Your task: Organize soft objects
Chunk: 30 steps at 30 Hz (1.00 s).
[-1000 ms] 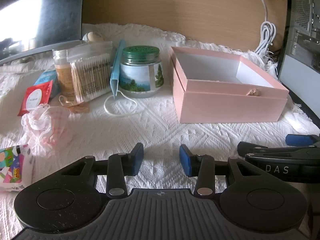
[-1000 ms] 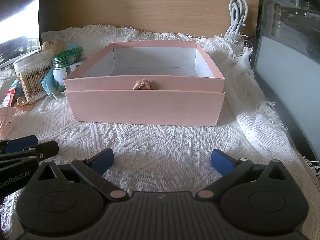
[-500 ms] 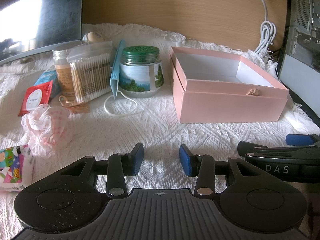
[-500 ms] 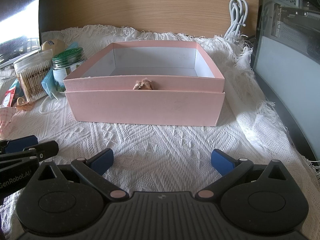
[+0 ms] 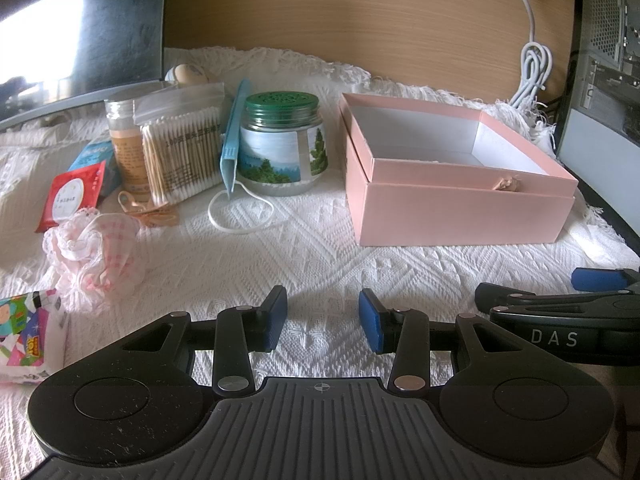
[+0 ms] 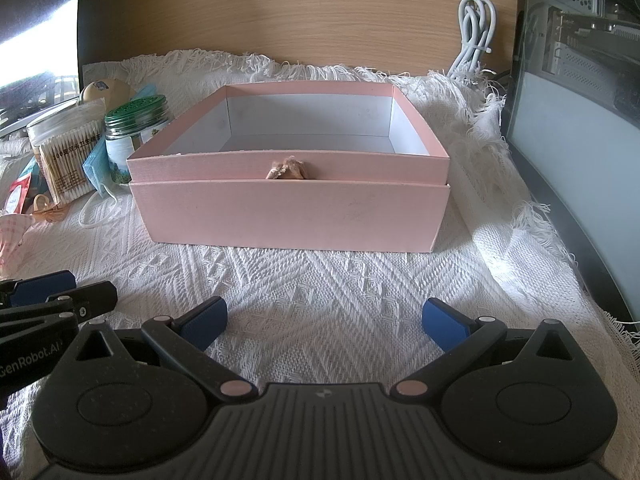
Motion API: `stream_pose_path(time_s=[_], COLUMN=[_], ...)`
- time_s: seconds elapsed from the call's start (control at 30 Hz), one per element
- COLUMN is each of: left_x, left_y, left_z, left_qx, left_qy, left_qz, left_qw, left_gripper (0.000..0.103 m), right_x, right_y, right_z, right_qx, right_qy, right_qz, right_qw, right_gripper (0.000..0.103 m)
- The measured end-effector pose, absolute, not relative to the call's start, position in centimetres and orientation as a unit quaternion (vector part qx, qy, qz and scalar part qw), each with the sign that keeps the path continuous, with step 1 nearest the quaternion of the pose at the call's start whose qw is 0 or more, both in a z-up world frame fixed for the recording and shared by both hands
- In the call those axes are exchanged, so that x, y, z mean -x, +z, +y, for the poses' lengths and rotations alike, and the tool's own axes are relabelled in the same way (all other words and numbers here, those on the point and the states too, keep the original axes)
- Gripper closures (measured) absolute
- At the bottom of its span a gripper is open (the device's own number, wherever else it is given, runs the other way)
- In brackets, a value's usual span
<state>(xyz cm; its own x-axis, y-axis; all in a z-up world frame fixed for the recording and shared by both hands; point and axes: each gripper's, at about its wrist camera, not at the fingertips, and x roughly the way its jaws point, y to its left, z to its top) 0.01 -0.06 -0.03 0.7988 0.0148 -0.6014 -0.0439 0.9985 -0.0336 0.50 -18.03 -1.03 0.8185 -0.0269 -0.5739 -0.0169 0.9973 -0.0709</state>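
1. Pink gingham scrunchie (image 5: 96, 254), left of centre in the left wrist view, lying on the white cloth over the desk (image 5: 320, 256): judged light, limp and compressible; best pinched across its bunched folds.
2. Blue face mask (image 5: 232, 148), upper centre, leaning on the green-lidded jar (image 5: 282, 144): thin, floppy; take its body, not the loop.
3. Pink box (image 6: 288, 184), centre of the right wrist view, open.
4. Left hand-held gripper (image 5: 322, 320): partly open, empty.
5. Right hand-held gripper (image 6: 324, 324): wide open, empty.
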Motion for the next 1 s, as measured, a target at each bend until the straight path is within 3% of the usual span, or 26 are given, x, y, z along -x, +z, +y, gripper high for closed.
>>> stream_pose_path(time_s=[1.0], left_x=[-0.17], left_y=[0.03], left_z=[-0.40], left_qx=[0.014], left_qy=[0.018], left_qz=[0.317], left_qw=[0.948], left_gripper=[0.058], right_x=[-0.52], right_y=[-1.01], right_z=[-18.04], right_qx=[0.036], right_qy=[-0.002], right_qz=[0.301], right_qw=[0.953], right_gripper=[0.000])
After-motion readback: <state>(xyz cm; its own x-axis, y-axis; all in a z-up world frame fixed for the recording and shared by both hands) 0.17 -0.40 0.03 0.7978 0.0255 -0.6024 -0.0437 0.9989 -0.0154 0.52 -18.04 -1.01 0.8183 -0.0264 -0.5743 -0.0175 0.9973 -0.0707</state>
